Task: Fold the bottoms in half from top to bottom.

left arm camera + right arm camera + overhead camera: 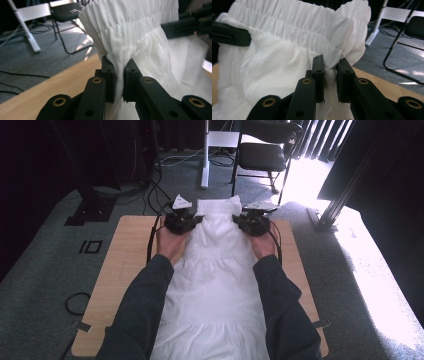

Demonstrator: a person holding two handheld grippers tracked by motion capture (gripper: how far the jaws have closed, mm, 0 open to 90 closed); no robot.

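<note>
Grey carpet surrounds a wooden table (131,251) on which a white skirt (215,285) lies lengthwise between the person's forearms. Left gripper (192,220) and right gripper (242,221) each have their jaws clenched on the gathered waistband (125,30) at the skirt's far end, one at either side. A black chair (264,155) stands beyond the table.

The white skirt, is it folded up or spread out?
Spread out: the white skirt lies full length along the table, waistband end pinched up.

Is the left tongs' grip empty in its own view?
No, the left tongs pinch a bunched fold of the white gathered cotton garment between their black pads.
</note>
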